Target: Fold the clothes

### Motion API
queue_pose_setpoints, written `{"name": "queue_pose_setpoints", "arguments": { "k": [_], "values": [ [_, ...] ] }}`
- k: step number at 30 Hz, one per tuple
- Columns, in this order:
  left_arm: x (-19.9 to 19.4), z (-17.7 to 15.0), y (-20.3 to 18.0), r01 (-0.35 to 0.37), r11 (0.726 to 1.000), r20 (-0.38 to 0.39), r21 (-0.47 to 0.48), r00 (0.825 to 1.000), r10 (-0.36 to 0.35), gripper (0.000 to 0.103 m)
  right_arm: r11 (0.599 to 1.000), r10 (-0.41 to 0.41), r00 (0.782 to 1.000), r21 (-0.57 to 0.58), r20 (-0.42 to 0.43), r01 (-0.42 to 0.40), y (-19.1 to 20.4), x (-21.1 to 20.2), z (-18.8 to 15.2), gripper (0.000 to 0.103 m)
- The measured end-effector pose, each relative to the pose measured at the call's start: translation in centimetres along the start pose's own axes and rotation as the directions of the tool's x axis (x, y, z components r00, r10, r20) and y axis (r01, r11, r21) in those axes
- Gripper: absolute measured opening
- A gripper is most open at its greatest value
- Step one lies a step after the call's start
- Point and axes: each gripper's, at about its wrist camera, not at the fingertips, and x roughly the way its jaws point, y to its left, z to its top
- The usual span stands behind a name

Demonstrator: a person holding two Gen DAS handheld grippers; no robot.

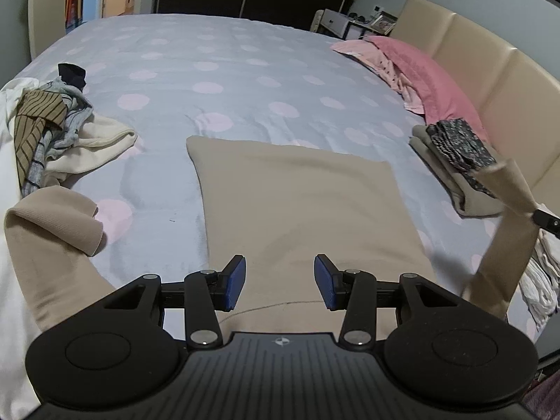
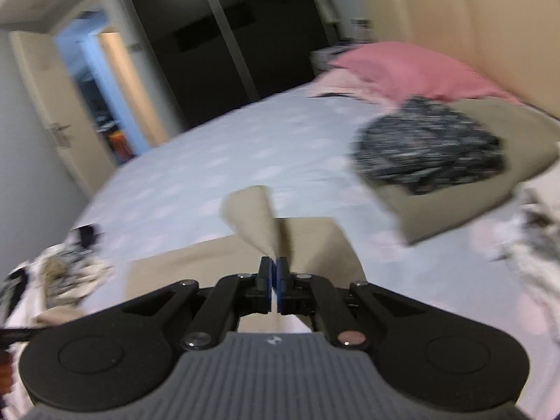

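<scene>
My right claw [image 2: 274, 273] pinches the beige garment's sleeve [image 2: 255, 220]; my left claw [image 1: 279, 281] hangs released above its body [image 1: 297, 203].

Right-wrist view is motion-blurred throughout: the patterned dark garment [image 2: 427, 147] right of the right tongs [image 2: 274, 281] is indistinct, its pattern unreadable.

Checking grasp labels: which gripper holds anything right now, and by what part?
Right gripper is shut on the beige garment, pinching the cuff end of its sleeve. Left gripper is open above the garment, holding nothing.
</scene>
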Motion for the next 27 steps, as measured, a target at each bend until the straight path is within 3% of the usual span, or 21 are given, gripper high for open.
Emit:
{"name": "queue_pose_setpoints", "arguments": {
  "k": [3, 6, 10, 16, 20, 23, 27],
  "values": [
    [-0.1, -0.6, 0.2, -0.001, 1.0, -0.012, 0.005, 1.0, 0.001, 0.041, 0.991, 0.111, 0.993, -0.065, -0.037, -0.113, 3.8, 0.2, -2.1, 0.002],
    [-0.1, -1.4, 0.5, -0.009, 1.0, -0.033, 0.008, 0.999, 0.009, 0.041, 0.97, 0.179, 0.975, -0.145, -0.133, -0.197, 7.2, 1.1, -5.3, 0.002],
    [0.4, -2.5, 0.8, -0.006, 1.0, -0.072, 0.012, 0.997, 0.007, 0.041, 0.926, 0.187, 0.941, -0.269, -0.283, -0.265, 10.3, 3.0, -10.4, 0.002],
    [1.2, -4.4, 0.2, 0.028, 0.999, -0.137, 0.028, 0.99, -0.024, 0.042, 0.848, 0.134, 0.881, -0.408, -0.454, -0.339, 11.8, 5.2, -15.8, 0.004],
    [2.3, -5.4, -1.3, 0.057, 0.996, -0.18, 0.064, 0.983, -0.044, 0.043, 0.802, 0.106, 0.846, -0.458, -0.523, -0.384, 11.6, 5.2, -17.8, 0.015],
    [3.4, -6.2, -2.5, 0.07, 0.994, -0.213, 0.084, 0.976, -0.051, 0.045, 0.799, 0.117, 0.812, -0.431, -0.572, -0.419, 11.2, 5.2, -17.9, 0.032],
    [5.1, -7.0, -3.8, 0.081, 0.992, -0.247, 0.101, 0.967, -0.054, 0.046, 0.784, 0.123, 0.805, -0.441, -0.581, -0.438, 10.8, 3.9, -18.0, 0.042]
  ]
}}
